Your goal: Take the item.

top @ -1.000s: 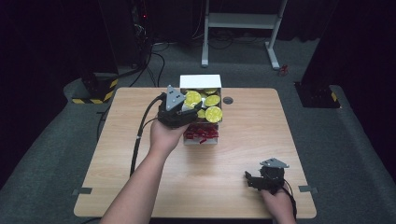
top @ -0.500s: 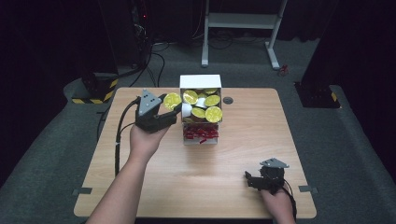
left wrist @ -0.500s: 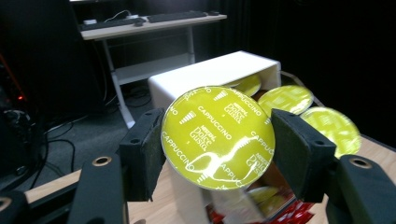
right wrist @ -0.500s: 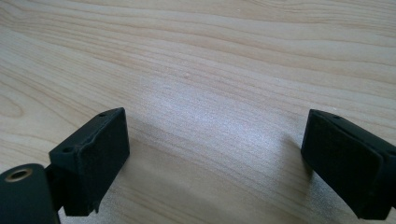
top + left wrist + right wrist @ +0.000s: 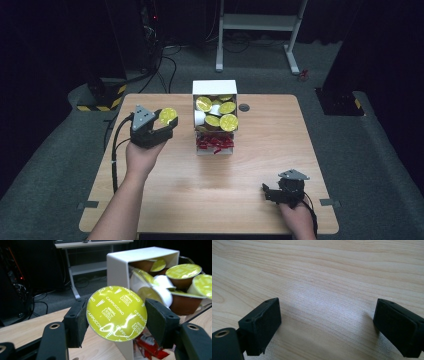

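Unloading of the box is the step I have in hand: my left hand-held gripper [image 5: 116, 315] clamps one coffee capsule [image 5: 116, 313] by its sides and holds it in the air above the left part of the tabletop [image 5: 180, 185], clearly beside the white box [image 5: 215, 88] and apart from it. The capsule is a small round cup with a shiny yellow-green foil lid printed with white letters; the black pads [image 5: 76, 325] look soft and slightly rough against its rim. In the box, the other capsules [image 5: 220, 114] lie mixed, some brown, some white, and red wrappers [image 5: 215, 142] fill the lower level. I judge the next move is to bring the capsule down on the pale, matte wood and release it gently, because the foil can dent. My right hand-held gripper [image 5: 270, 192] rests low near the front right edge, jaws apart and empty.
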Demonstrator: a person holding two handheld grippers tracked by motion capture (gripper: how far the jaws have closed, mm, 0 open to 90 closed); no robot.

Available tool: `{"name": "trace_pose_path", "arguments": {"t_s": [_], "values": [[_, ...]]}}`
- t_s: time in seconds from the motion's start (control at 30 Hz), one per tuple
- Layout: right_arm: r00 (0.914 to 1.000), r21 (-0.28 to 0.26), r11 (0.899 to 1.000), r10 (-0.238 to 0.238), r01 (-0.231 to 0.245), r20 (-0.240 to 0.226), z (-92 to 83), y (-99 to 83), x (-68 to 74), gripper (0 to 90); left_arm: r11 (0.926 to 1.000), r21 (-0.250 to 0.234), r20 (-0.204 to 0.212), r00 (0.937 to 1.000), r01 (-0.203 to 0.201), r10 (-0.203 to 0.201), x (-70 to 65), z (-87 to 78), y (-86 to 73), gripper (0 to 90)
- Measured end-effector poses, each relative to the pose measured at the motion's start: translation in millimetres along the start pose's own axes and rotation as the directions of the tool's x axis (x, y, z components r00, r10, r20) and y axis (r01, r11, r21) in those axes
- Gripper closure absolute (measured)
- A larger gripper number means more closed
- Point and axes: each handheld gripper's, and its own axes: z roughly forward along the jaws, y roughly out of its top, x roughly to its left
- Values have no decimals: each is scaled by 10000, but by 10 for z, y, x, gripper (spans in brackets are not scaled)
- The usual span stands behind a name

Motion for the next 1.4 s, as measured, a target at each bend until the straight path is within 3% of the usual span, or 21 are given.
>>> {"name": "trace_pose_path", "arguments": {"t_s": [0.8, 1.4], "values": [[10000, -1, 10000, -2, 2, 1, 0, 0, 0, 76, 9950, 804, -525, 9971, 591, -550, 245, 145, -554, 381], [10000, -19, 10000, -24, 24, 4, 0, -2, 0, 77, 9806, 1733, -769, 9939, 919, -795, 304, 350, -920, 382]]}}
